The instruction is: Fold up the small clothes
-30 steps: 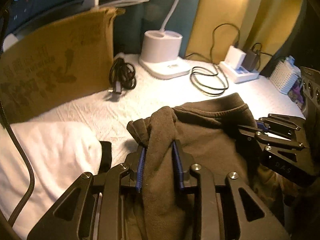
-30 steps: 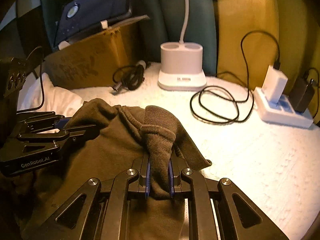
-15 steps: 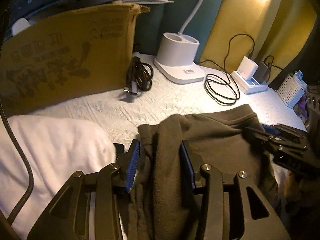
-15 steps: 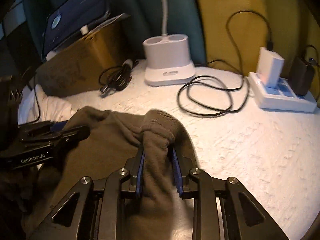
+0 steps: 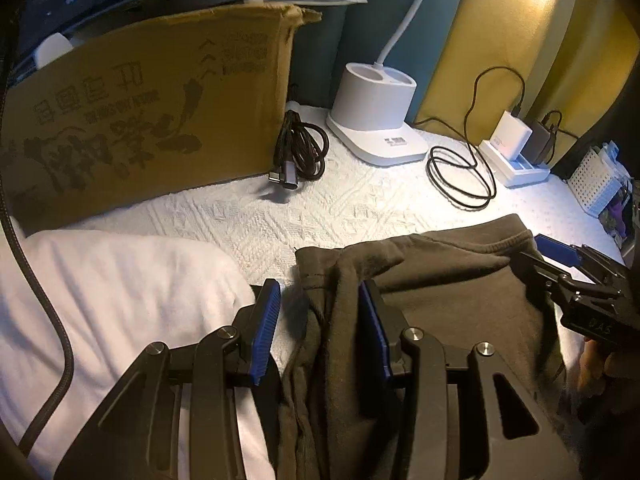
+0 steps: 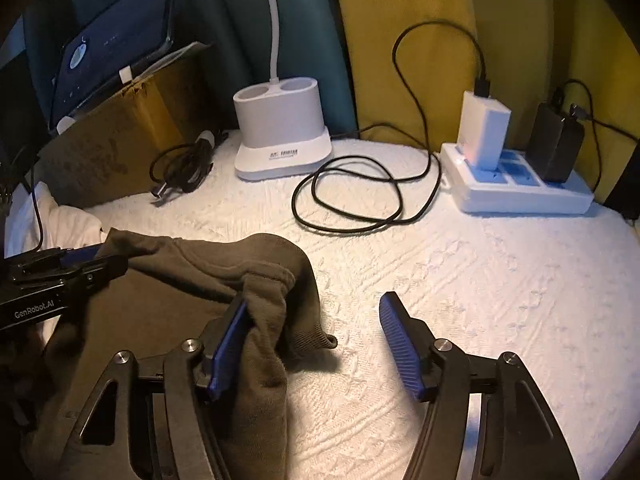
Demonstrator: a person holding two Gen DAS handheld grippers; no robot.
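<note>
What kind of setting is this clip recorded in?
Probably a home bedroom or a corner of one: a white textured bedspread as the work surface, a curtain behind it, and a desk lamp beside a power strip with chargers.

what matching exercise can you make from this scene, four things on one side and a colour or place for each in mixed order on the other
Things:
1. garment
2. lamp base
3. cardboard box
4. looped cable

Descriptions:
A. white, with two round wells on top
B. black, lying between lamp base and power strip
C. dark olive, under both hand-held grippers
D. brown, printed, standing at the back left

Pairs: 1-C, 2-A, 3-D, 4-B
</note>
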